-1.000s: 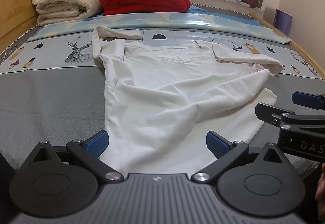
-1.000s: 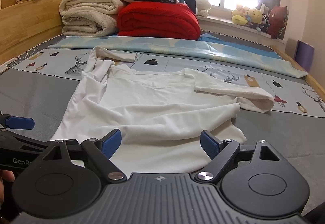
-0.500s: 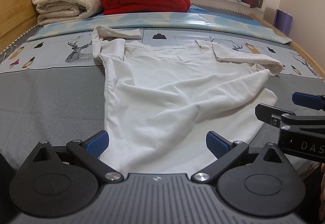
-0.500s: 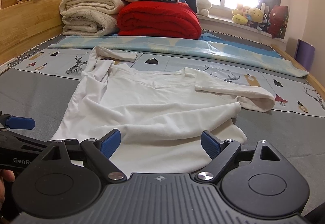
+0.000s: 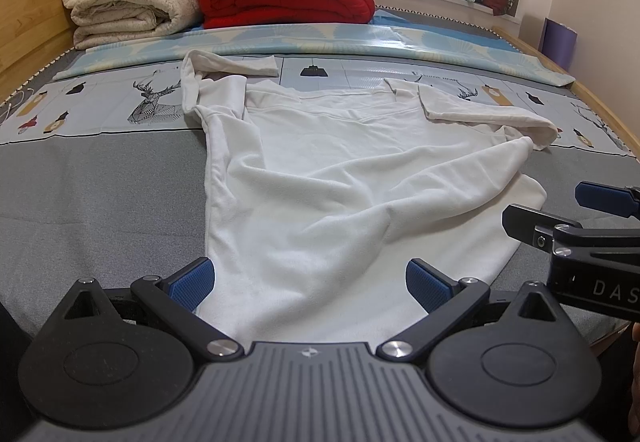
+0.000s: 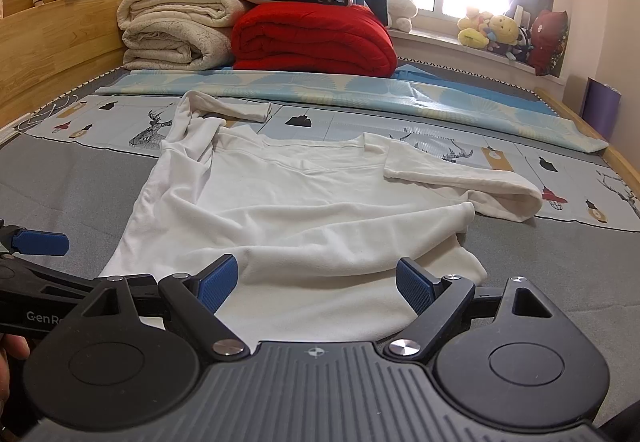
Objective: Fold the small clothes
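White shirt spread rumpled on bed
Left gripper and right gripper both spread wide, empty; "GenR" and "DAS" lettering readable

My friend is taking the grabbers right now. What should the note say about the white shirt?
Left gripper: jaws open, empty, near the hem.
Right gripper: jaws open, empty, near the hem beside it.
White long-sleeved shirt lies on the bed, neck away from you, wrinkled, a diagonal ridge across the body. Its sleeves are bent, not spread.
Done: no fold visible yet.
Left: smooth it, fold the sleeves in, then fold the body.
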